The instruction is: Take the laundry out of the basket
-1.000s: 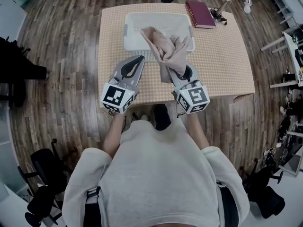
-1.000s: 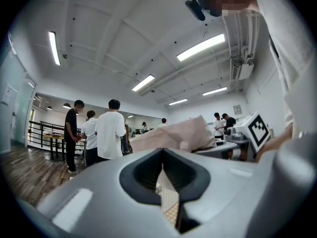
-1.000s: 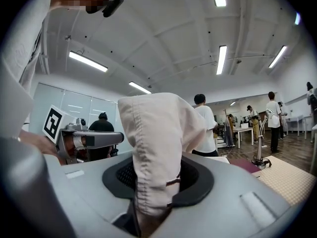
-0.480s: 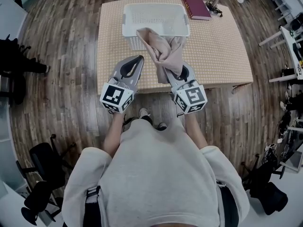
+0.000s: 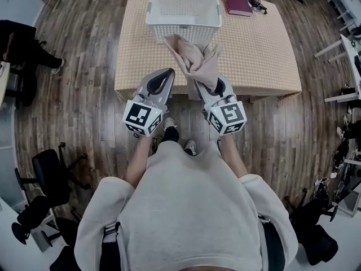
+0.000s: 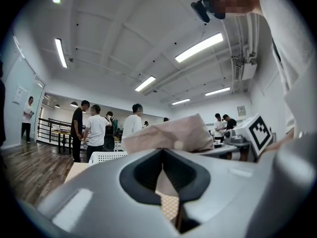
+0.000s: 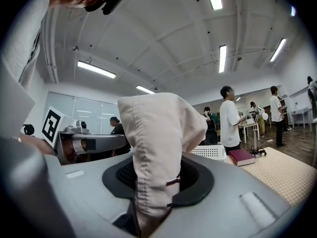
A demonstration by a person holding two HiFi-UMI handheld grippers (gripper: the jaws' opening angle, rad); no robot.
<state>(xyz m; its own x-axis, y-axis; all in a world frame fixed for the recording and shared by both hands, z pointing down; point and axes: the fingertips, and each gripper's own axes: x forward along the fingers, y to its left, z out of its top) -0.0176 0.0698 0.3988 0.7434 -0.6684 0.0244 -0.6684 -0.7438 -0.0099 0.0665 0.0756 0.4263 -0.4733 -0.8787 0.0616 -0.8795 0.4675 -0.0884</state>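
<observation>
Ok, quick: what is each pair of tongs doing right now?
Left tongs: closed, holding nothing.
Right tongs: closed on the beige garment, which is lifted clear of the basket.

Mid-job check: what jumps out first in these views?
A bunched beige garment is clamped in the right gripper, over the near side of the table. Behind it the white basket looks empty. The left gripper, alongside, is shut on nothing.

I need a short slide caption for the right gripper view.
Right tongs clamped on a beige garment, white basket and red book on the table behind.
</observation>
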